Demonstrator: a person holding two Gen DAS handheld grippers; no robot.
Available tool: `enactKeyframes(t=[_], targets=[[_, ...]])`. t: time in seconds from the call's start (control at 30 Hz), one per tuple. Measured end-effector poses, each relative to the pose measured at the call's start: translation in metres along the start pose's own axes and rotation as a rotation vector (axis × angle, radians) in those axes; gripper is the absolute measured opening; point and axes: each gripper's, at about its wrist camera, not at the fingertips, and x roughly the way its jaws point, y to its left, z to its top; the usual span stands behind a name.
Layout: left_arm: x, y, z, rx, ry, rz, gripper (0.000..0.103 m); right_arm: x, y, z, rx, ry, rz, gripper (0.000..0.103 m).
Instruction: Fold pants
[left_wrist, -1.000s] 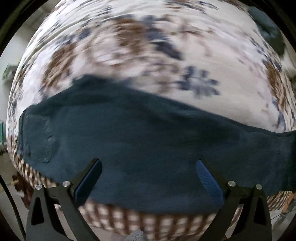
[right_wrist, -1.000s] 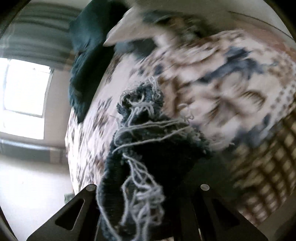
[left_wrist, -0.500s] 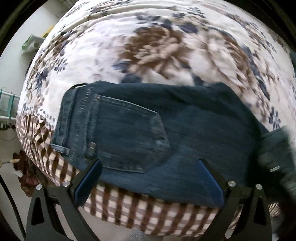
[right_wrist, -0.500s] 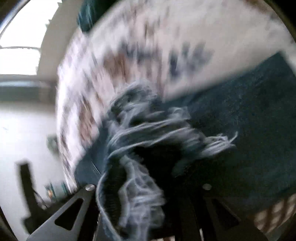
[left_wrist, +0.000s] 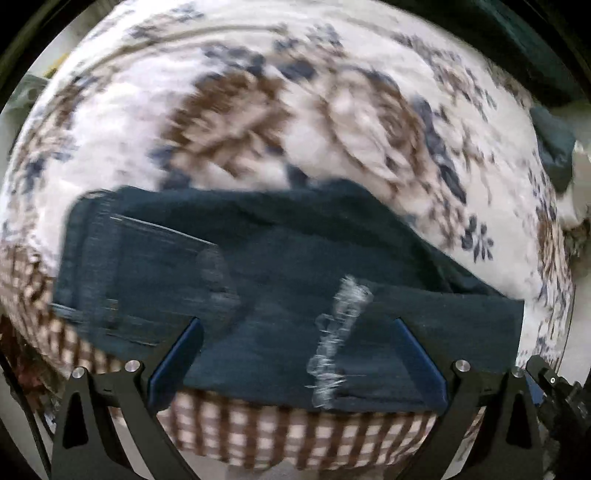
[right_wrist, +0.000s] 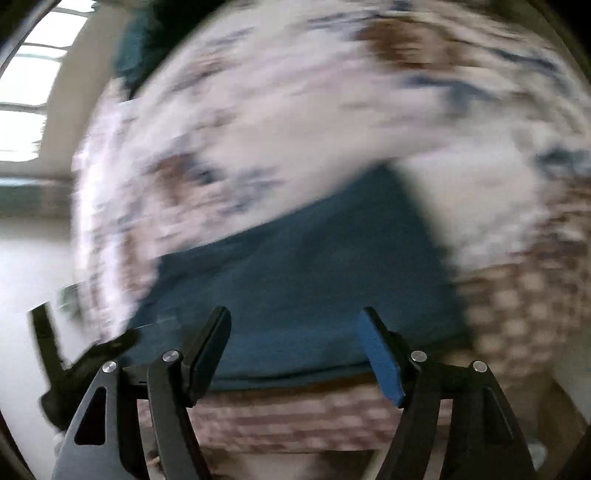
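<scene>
Dark blue jeans (left_wrist: 280, 280) lie folded on the flowered bedspread near the bed's front edge. The back pocket (left_wrist: 155, 266) faces up at the left, and a frayed leg hem (left_wrist: 340, 332) lies across the middle. My left gripper (left_wrist: 295, 350) is open and empty, just in front of the jeans. In the blurred right wrist view the jeans (right_wrist: 303, 280) lie flat, and my right gripper (right_wrist: 295, 347) is open and empty over their near edge.
The bedspread (left_wrist: 258, 110) has a brown checked border (left_wrist: 280, 435) hanging over the front edge. A dark garment (left_wrist: 554, 144) lies at the far right of the bed. The other gripper (right_wrist: 74, 362) shows at the left of the right wrist view. A window (right_wrist: 29, 92) is far left.
My right gripper has opened and let go of the frayed hem, which now lies on the folded jeans. Both grippers have drawn back toward the bed's front edge.
</scene>
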Motion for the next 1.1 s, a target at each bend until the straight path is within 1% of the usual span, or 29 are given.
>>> enactKeyframes(t=[0.03, 0.07, 0.1, 0.13, 0.17, 0.2, 0.23, 0.27, 0.3, 0.33, 0.37, 0.47, 0.53, 0.6, 0.67, 0.7, 0.73, 0.77, 0.8, 0.83, 0.87, 0.9, 0.93, 1.0, 1.07, 1.1], targets=[[0.011, -0.009, -0.001, 0.024, 0.018, 0.002, 0.101, 0.002, -0.020, 0.005, 0.035, 0.004, -0.040, 0.074], [0.028, -0.019, -0.003, 0.060, 0.059, 0.013, 0.098, 0.006, -0.035, 0.008, 0.064, 0.012, -0.057, 0.074], [0.037, -0.026, -0.005, 0.083, 0.082, 0.011, 0.084, 0.008, -0.047, 0.011, 0.081, 0.023, -0.069, 0.074], [0.049, -0.033, -0.007, 0.114, 0.106, 0.001, 0.056, 0.014, -0.058, 0.013, 0.104, 0.043, -0.086, 0.074], [0.060, -0.040, -0.011, 0.143, 0.136, -0.009, 0.041, 0.023, -0.070, 0.014, 0.135, 0.066, -0.068, 0.074], [0.067, -0.044, -0.014, 0.167, 0.152, -0.024, 0.021, 0.030, -0.079, 0.014, 0.151, 0.083, -0.047, 0.074], [0.069, -0.047, -0.016, 0.180, 0.131, -0.005, 0.015, 0.037, -0.082, 0.014, 0.167, 0.103, -0.028, 0.071], [0.067, -0.050, -0.017, 0.190, 0.097, 0.011, 0.012, 0.044, -0.085, 0.012, 0.171, 0.117, -0.002, 0.069], [0.067, -0.051, -0.016, 0.200, 0.079, 0.021, 0.008, 0.048, -0.082, 0.010, 0.151, 0.108, -0.028, 0.056], [0.065, -0.050, -0.015, 0.190, 0.068, 0.019, 0.007, 0.053, -0.079, 0.007, 0.124, 0.096, -0.066, 0.042], [0.064, -0.048, -0.012, 0.178, 0.062, 0.015, 0.007, 0.055, -0.079, 0.004, 0.108, 0.098, -0.094, 0.041], [0.068, -0.047, -0.004, 0.172, 0.047, 0.041, 0.006, 0.058, -0.087, -0.004, 0.113, 0.116, -0.119, 0.039], [0.070, -0.049, 0.000, 0.175, 0.064, 0.039, 0.006, 0.061, -0.085, 0.000, 0.102, 0.145, -0.143, 0.039], [0.062, -0.045, 0.003, 0.141, 0.052, 0.022, 0.009, 0.060, -0.079, 0.005, 0.089, 0.174, -0.158, 0.044], [0.046, -0.042, 0.002, 0.127, 0.018, 0.014, 0.013, 0.059, -0.069, 0.011, 0.079, 0.204, -0.161, 0.057], [0.036, -0.039, 0.001, 0.116, -0.001, -0.005, 0.018, 0.057, -0.063, 0.012, 0.061, 0.206, -0.172, 0.067], [0.027, -0.035, -0.001, 0.098, -0.017, -0.026, 0.027, 0.052, -0.052, 0.012, 0.022, 0.196, -0.197, 0.073], [0.017, -0.028, -0.004, 0.069, -0.039, -0.044, 0.033, 0.048, -0.043, 0.011, -0.007, 0.184, -0.220, 0.075], [0.009, -0.021, -0.008, 0.042, -0.048, -0.076, 0.056, 0.046, -0.031, 0.009, -0.047, 0.175, -0.251, 0.082], [0.004, -0.015, -0.010, 0.022, -0.049, -0.099, 0.089, 0.046, -0.020, 0.006, -0.084, 0.171, -0.279, 0.090], [-0.001, -0.006, -0.013, -0.005, -0.059, -0.107, 0.100, 0.049, -0.002, 0.003, -0.130, 0.165, -0.311, 0.091], [-0.006, 0.004, -0.017, -0.036, -0.076, -0.110, 0.103, 0.053, 0.015, -0.001, -0.181, 0.154, -0.344, 0.091], [-0.009, 0.016, -0.022, -0.069, -0.094, -0.117, 0.103, 0.059, 0.031, -0.005, -0.218, 0.152, -0.369, 0.091], [-0.016, 0.044, -0.033, -0.164, -0.131, -0.115, 0.103, 0.071, 0.056, -0.012, -0.264, 0.162, -0.384, 0.091], [-0.021, 0.080, -0.040, -0.308, -0.167, -0.103, 0.103, 0.089, 0.090, -0.022, -0.299, 0.190, -0.385, 0.091], [-0.021, 0.102, -0.045, -0.406, -0.176, -0.104, 0.103, 0.094, 0.100, -0.025, -0.309, 0.199, -0.379, 0.091]])
